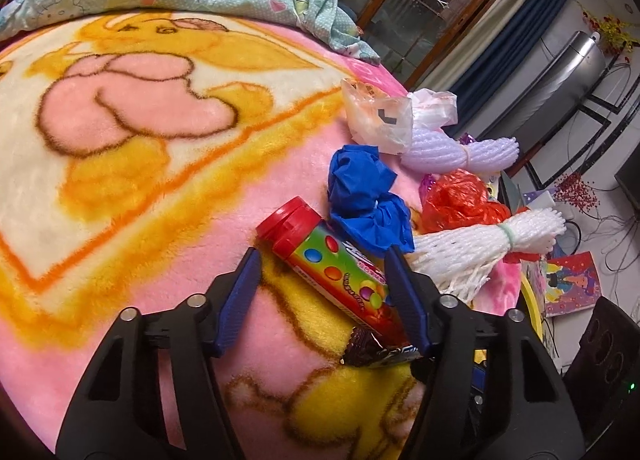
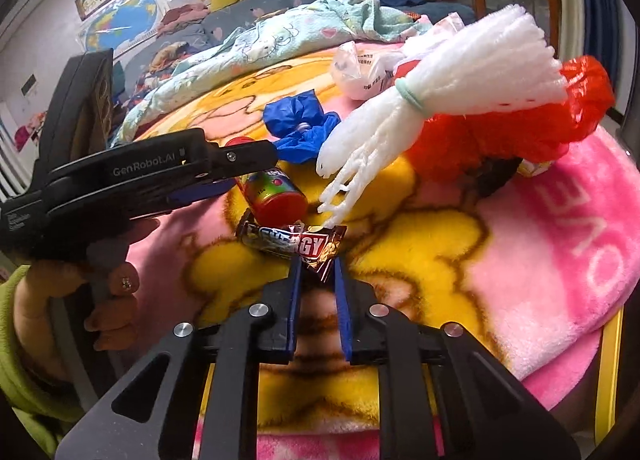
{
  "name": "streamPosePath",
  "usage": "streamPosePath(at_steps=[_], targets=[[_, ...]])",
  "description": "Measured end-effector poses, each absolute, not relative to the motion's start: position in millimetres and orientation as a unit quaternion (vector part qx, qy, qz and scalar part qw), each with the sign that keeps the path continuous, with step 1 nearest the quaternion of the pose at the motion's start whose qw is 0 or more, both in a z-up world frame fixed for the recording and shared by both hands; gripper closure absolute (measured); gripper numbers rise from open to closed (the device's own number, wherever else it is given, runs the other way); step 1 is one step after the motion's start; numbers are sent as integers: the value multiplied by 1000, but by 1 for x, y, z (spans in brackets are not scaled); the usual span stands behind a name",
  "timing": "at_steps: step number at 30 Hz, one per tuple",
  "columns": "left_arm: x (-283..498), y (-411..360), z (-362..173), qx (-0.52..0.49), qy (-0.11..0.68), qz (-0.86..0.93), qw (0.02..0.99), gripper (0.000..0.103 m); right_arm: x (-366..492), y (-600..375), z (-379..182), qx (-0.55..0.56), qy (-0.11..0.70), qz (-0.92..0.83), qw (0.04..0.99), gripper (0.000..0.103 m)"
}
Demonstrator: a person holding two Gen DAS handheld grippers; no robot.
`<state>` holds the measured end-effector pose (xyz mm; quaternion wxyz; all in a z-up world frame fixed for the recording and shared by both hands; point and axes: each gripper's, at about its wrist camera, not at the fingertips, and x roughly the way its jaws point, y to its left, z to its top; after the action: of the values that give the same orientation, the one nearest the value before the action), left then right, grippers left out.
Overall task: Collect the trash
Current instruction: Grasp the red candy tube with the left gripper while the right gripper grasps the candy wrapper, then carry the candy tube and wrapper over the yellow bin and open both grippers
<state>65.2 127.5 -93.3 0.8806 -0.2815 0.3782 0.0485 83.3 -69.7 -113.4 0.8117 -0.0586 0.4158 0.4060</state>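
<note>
Right tool (image 2: 316,264) nearly closed, pinching corner of brown candy wrapper (image 2: 290,242) on pink blanket (image 2: 540,244). Left tool (image 1: 322,260) half open, straddling candy tube (image 1: 332,260); right pad touches, left pad apart. Both items on bed

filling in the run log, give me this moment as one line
left hand-held gripper: open, straddling candy tube | right hand-held gripper: shut on energy bar wrapper | surface: pink blanket

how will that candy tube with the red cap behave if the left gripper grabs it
The candy tube looks like a rigid cylinder lying on its side, so it may roll if nudged. Its glossy label could slip. The soft blanket should damp rolling.
</note>
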Motion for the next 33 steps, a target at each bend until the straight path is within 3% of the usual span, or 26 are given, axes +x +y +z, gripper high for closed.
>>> streamPosePath(at_steps=[3, 9, 24, 33], targets=[[64, 128, -93, -291, 379, 32, 878, 65, 80, -69, -110, -62, 416, 422, 803, 90], [59, 135, -93, -313, 382, 6, 870, 71, 60, -64, -99, -91, 403, 449, 792, 91], [36, 136, -54, -262, 341, -3, 903, 83, 60, -86, -79, -95, 370, 414, 826, 93], [42, 132, -73, -240, 393, 14, 888, 83, 67, -99, -70, -95, 361, 395, 839, 93]])
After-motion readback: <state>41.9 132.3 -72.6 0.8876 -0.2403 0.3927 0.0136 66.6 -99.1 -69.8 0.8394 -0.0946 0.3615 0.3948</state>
